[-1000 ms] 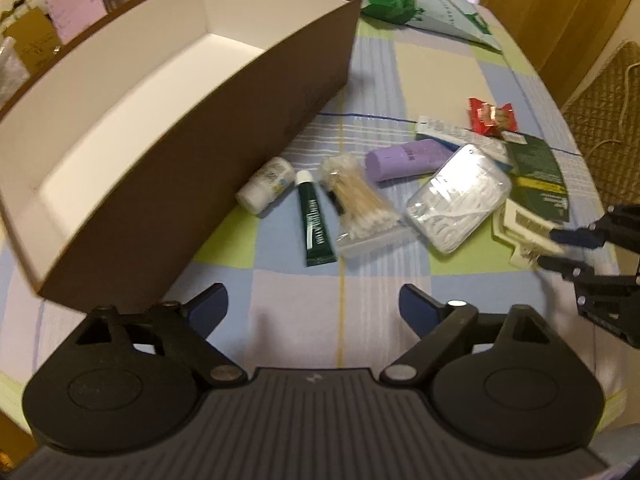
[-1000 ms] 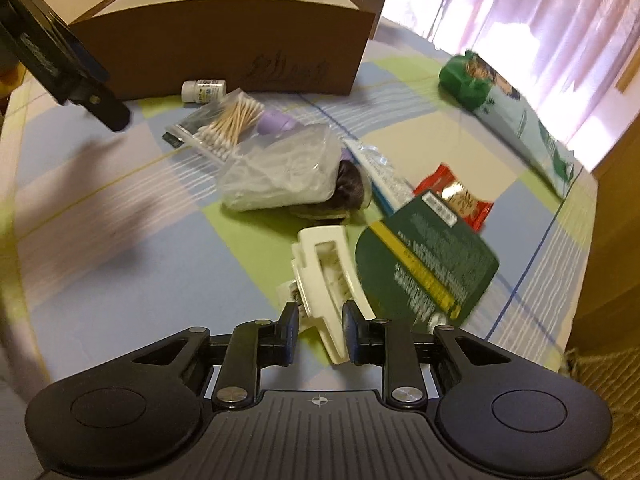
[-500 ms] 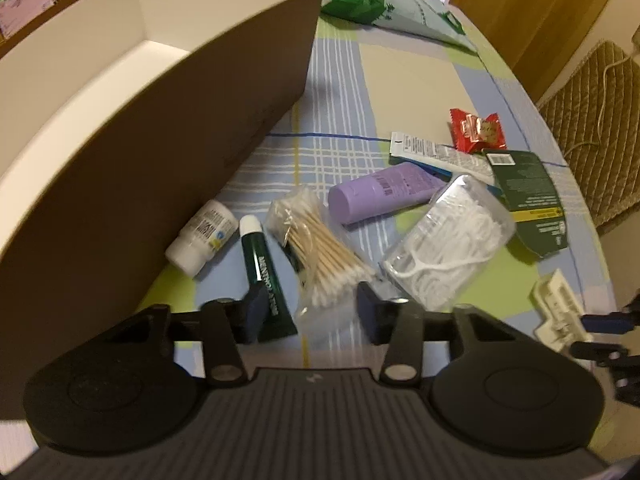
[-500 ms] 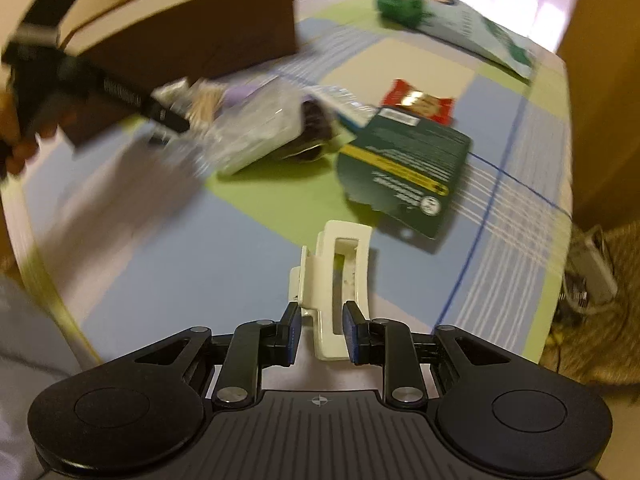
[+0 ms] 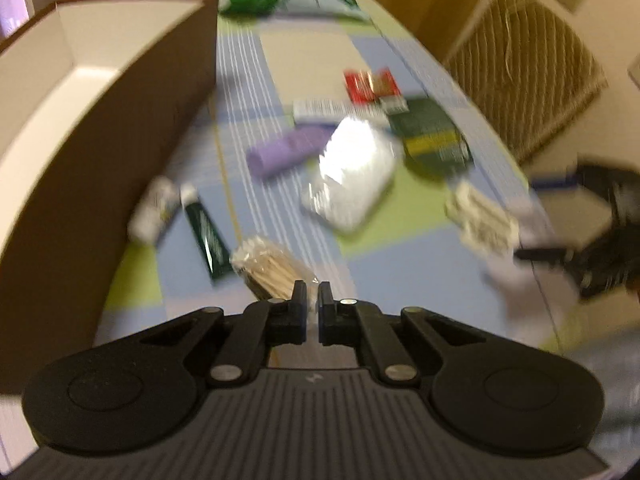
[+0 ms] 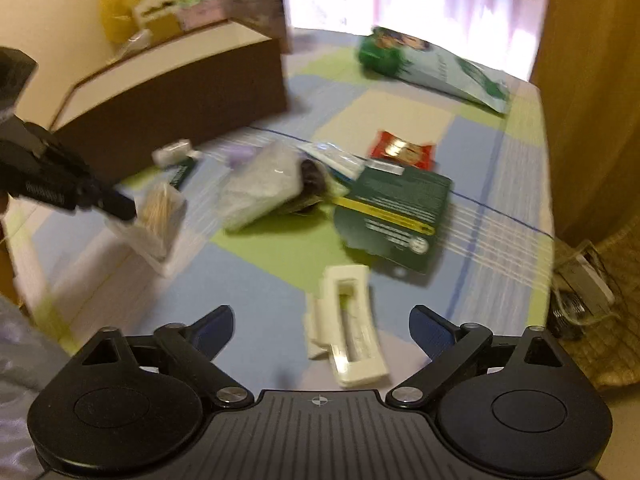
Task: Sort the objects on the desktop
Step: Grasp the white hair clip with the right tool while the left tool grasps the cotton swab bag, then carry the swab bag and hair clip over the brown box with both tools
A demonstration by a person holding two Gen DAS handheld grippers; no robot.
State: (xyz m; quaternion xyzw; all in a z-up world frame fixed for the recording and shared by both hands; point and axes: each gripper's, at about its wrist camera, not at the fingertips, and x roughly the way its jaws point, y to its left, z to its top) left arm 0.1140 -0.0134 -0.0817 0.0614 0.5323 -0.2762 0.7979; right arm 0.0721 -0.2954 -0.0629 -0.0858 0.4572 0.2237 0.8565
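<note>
**Swab bag pinched on the left, clip released on the right**

At the far left of the left wrist view stands the brown box [image 5: 100,152], open-topped and white inside, filling the left third of the frame. Just right of its wall, low in the picture, lie a small white bottle [image 5: 154,210] and a green tube [image 5: 206,236]. At lower centre the left gripper [image 5: 312,300] has its jaws drawn nearly together on the edge of the swab bag [image 5: 272,266]; only a thin fold of plastic sits between the tips, and in the right wrist view the bag [image 6: 158,220] appears to hang at centre left below that gripper, though blur makes it hard to tell whether it is clear of the cloth. A grip on so little film could slip, so the carry to the box is best done level and unhurried, with the release made well over the rim (the picture is smeared, so exact contact is hard to read).

Further right, mid-frame, sit a purple tube [image 5: 288,150], a clear bag of floss picks [image 5: 352,176] and a dark green packet [image 5: 434,140].

In the right wrist view, lower centre, the right gripper [image 6: 320,326] stands wide, holding nothing, with the white clip [image 6: 346,340] lying flat on the tablecloth [image 6: 248,292] between its fingers. To retake the clip, I would close across its narrow sides, centred along its length.
</note>
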